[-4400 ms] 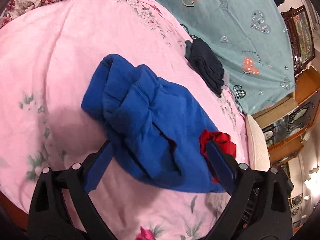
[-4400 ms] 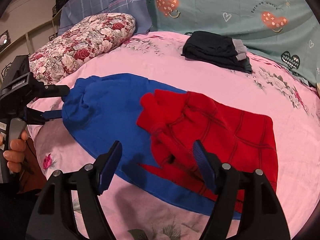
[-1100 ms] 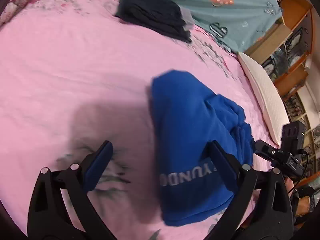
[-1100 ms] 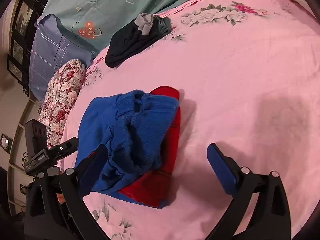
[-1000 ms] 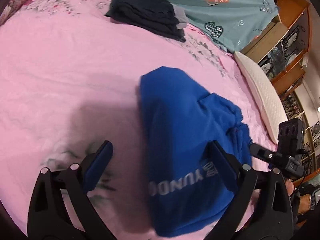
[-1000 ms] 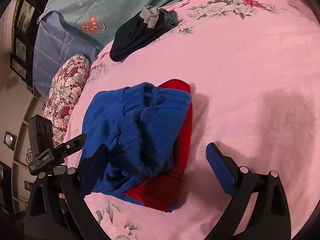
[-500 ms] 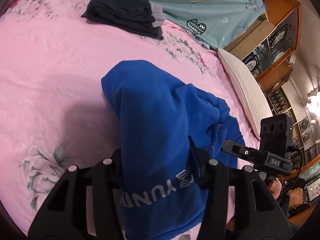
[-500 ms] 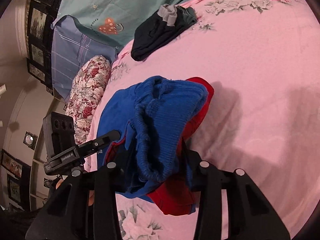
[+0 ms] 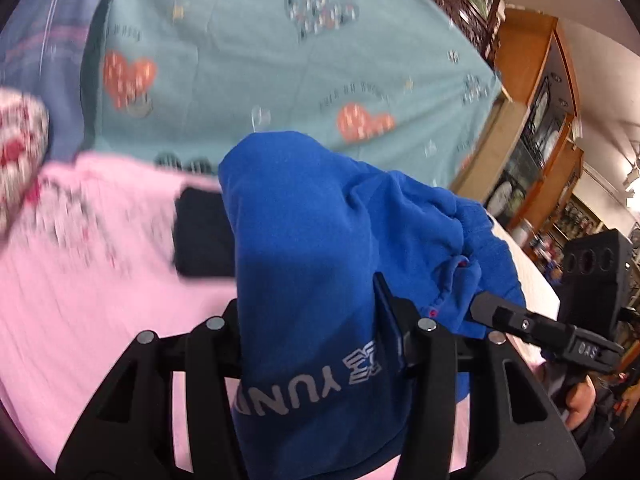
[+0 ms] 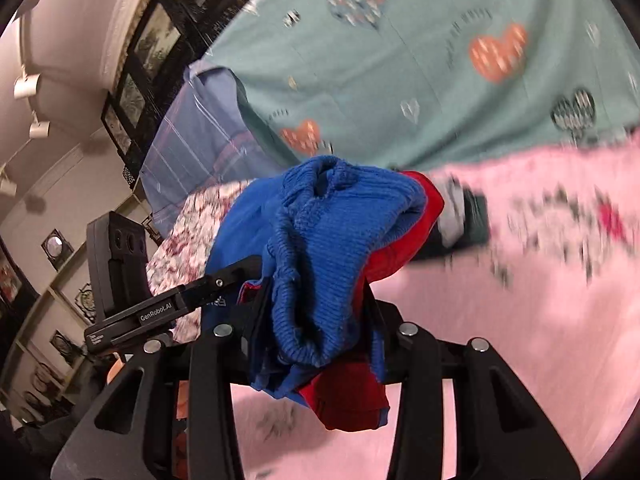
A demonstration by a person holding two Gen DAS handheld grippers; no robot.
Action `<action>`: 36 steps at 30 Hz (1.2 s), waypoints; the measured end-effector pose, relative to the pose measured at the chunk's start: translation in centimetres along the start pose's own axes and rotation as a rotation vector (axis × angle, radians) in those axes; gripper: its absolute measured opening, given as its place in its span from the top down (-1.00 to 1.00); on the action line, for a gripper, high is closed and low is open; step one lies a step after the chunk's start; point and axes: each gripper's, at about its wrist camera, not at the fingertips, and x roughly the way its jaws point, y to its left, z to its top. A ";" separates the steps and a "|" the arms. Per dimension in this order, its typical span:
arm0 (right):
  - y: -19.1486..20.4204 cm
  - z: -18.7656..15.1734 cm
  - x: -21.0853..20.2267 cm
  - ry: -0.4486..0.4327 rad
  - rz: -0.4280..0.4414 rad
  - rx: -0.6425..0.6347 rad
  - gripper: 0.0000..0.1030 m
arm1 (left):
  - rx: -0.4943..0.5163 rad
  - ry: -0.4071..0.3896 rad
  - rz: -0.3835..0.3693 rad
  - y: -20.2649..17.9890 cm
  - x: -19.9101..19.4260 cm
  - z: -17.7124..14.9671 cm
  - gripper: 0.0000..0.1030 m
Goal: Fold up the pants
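The folded blue and red pants [image 9: 304, 240] are lifted off the pink bed, held at both ends. My left gripper [image 9: 308, 320] is shut on the plain blue end, which bears grey lettering. My right gripper [image 10: 316, 312] is shut on the ribbed blue waistband end [image 10: 320, 240], with red fabric [image 10: 400, 248] showing beside and below it. Each gripper shows in the other's view: the right gripper [image 9: 532, 328] at the right of the left wrist view, the left gripper [image 10: 160, 312] at the left of the right wrist view.
A folded stack of dark clothes [image 9: 200, 236] lies on the pink floral bedspread [image 9: 80, 280] behind the pants, also in the right wrist view [image 10: 464, 216]. A teal heart-print sheet [image 9: 260, 60] hangs behind. A floral pillow [image 10: 192, 232] is at left, wooden shelves [image 9: 540, 100] at right.
Both grippers closed on the folded pants and raised them off the bed. The cameras now tilt up toward the teal sheet, with motion blur.
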 end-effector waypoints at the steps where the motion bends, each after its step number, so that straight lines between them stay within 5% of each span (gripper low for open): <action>1: 0.1 1.9 1.0 -0.019 -0.010 -0.020 0.20 | 0.009 -0.024 0.015 0.2 0.4 1.2 0.02; 4: -1.1 6.5 5.5 -0.066 -0.056 -0.064 0.20 | 0.027 -0.084 0.090 2.0 4.4 4.9 0.02; 8: -6.4 9.2 14.6 -0.055 -0.133 -0.052 0.18 | -0.038 -0.033 0.172 7.6 15.1 5.9 -0.01; 10: -9.9 8.6 19.5 -0.009 -0.251 -0.052 0.07 | -0.076 0.010 0.222 10.7 20.0 4.8 -0.10; 12: -14.0 7.2 24.0 0.090 -0.418 -0.010 0.04 | -0.149 0.106 0.299 14.4 24.7 3.0 -0.33; 13: -15.3 6.6 24.7 0.100 -0.455 0.013 -0.10 | -0.194 0.120 0.301 15.8 25.6 2.4 -0.75; 14: -16.3 6.2 24.4 0.065 -0.442 0.042 -0.19 | -0.243 0.102 0.282 17.1 25.4 2.1 -0.96; 17: -15.8 6.6 21.3 -0.084 -0.502 0.011 -0.27 | -0.298 0.092 0.209 18.6 22.9 2.5 -0.96; 21: -12.4 8.4 19.0 -0.208 -0.483 -0.125 -0.27 | -0.299 -0.044 0.197 19.0 17.9 3.8 -0.96; 22: -11.3 8.9 19.4 -0.208 -0.426 -0.163 -0.27 | -0.285 -0.031 0.206 18.9 18.1 4.0 -0.96; 24: -10.6 9.2 21.9 -0.123 -0.403 -0.206 -0.27 | -0.239 0.055 0.344 18.8 20.8 3.4 -0.96; 26: -13.4 8.5 27.7 0.136 -0.497 -0.137 -0.23 | -0.296 0.113 0.403 20.2 23.6 2.5 -0.96; 27: -15.0 7.8 29.2 0.187 -0.546 -0.116 -0.24 | -0.320 0.116 0.416 20.8 24.1 2.2 -0.96; 29: -14.8 7.5 29.0 0.146 -0.563 -0.170 -0.25 | -0.352 0.114 0.423 20.7 24.1 2.5 -0.96; 31: -13.5 8.3 26.6 0.086 -0.461 -0.138 -0.25 | -0.333 0.098 0.410 19.5 22.5 3.5 -0.96; 36: -7.7 10.2 15.9 -0.094 -0.397 -0.158 -0.37 | -0.229 -0.089 0.377 14.3 10.6 5.7 -0.96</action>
